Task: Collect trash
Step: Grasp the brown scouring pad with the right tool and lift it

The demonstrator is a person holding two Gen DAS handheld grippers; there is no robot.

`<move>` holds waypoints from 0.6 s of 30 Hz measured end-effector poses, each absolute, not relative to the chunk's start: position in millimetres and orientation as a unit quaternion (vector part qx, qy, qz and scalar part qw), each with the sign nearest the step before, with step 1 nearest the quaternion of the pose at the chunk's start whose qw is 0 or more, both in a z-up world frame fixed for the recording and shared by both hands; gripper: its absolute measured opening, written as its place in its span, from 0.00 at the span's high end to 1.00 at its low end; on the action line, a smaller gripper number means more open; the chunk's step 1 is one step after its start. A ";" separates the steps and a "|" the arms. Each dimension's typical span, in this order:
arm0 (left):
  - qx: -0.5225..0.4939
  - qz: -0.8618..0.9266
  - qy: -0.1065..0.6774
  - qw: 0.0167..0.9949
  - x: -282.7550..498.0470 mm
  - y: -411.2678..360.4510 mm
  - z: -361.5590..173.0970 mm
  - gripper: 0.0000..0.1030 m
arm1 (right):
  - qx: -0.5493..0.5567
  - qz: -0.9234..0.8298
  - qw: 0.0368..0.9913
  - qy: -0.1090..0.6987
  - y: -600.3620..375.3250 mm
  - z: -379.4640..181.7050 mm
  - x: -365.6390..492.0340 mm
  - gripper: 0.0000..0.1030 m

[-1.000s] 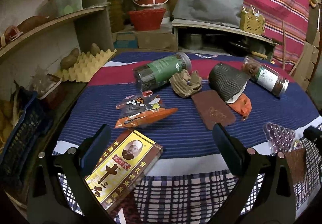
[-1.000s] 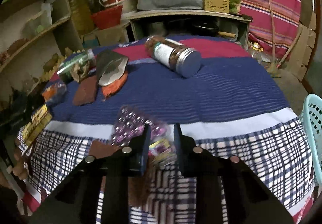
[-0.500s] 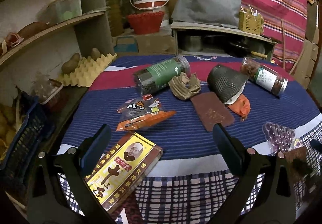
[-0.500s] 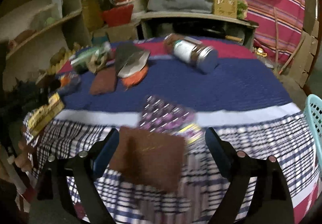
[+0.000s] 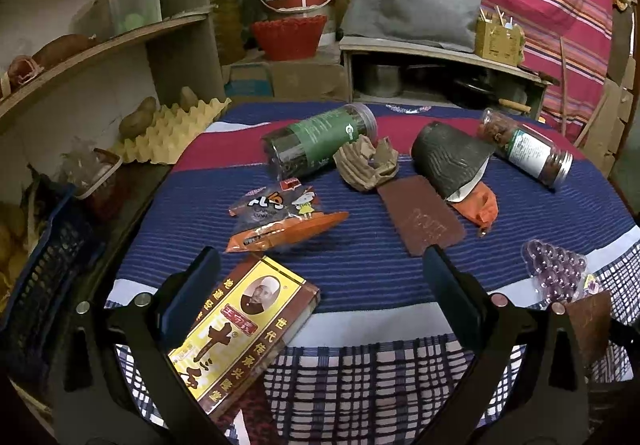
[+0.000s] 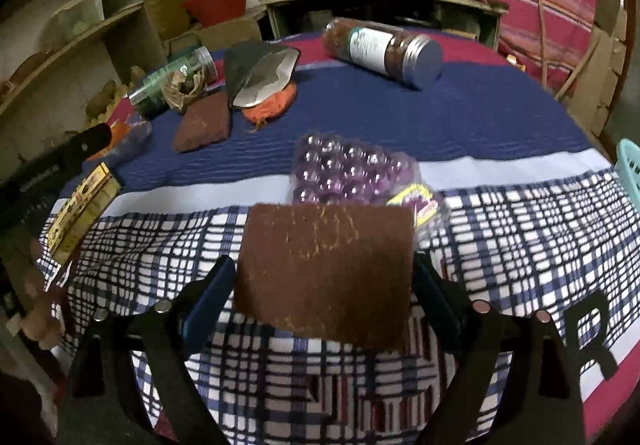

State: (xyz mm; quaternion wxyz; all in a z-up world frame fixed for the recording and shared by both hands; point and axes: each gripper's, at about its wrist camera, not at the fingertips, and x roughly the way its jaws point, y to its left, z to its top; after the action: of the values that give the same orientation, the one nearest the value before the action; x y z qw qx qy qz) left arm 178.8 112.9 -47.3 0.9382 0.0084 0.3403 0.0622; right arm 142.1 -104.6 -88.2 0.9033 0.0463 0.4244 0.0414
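- Left wrist view: the left gripper (image 5: 320, 257) hangs over the near edge of the striped tablecloth (image 5: 360, 277), jaws wide apart with nothing between them.
- The yellow-and-brown box (image 5: 248, 333) lies right under the left finger, which covers one corner.
- Trash is spread over the blue stripes: an orange snack wrapper (image 5: 280, 221), crumpled brown paper (image 5: 366, 165) touching the green-label jar (image 5: 320, 141), and a dark pouch (image 5: 448, 161) lying over an orange scrap (image 5: 480, 205).
- A flat brown pad (image 5: 420, 217) has its near corner tucked behind the right finger.
- The purple blister pack (image 5: 556, 273) sits far right. Beside it a rust-brown square (image 5: 588, 325) is half cut off by black gripper parts.
- Right wrist view: the right gripper (image 6: 324, 265) has just been opening its jaws, and they now stand wide.
- That rust-brown square (image 6: 328, 273) fills the whole gap between them. Its edges reach both fingers, and I honestly can't tell if they press on it.
- It hides the near end of the purple blister pack (image 6: 344, 173).
- A turquoise basket (image 6: 630, 173) is mostly cut off at the right edge.
- The far-left side is dark and blurry.
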 end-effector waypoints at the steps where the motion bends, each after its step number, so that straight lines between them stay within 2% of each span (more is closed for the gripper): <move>1: 0.009 0.063 0.342 0.937 179.6 111.7 -48.4 0.05 | 0.042 0.039 0.904 0.423 -103.5 -88.0 141.5 0.16; 18: 0.018 0.060 0.361 0.931 182.7 99.7 -56.7 0.05 | 0.038 0.049 0.914 0.401 -106.6 -74.9 140.2 0.20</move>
State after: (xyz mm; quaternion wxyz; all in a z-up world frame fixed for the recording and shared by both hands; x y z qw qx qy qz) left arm 182.7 99.7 -56.7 0.9305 0.0183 0.3608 0.0601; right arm 140.2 -106.6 -74.9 0.9140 0.0376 0.4010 0.0491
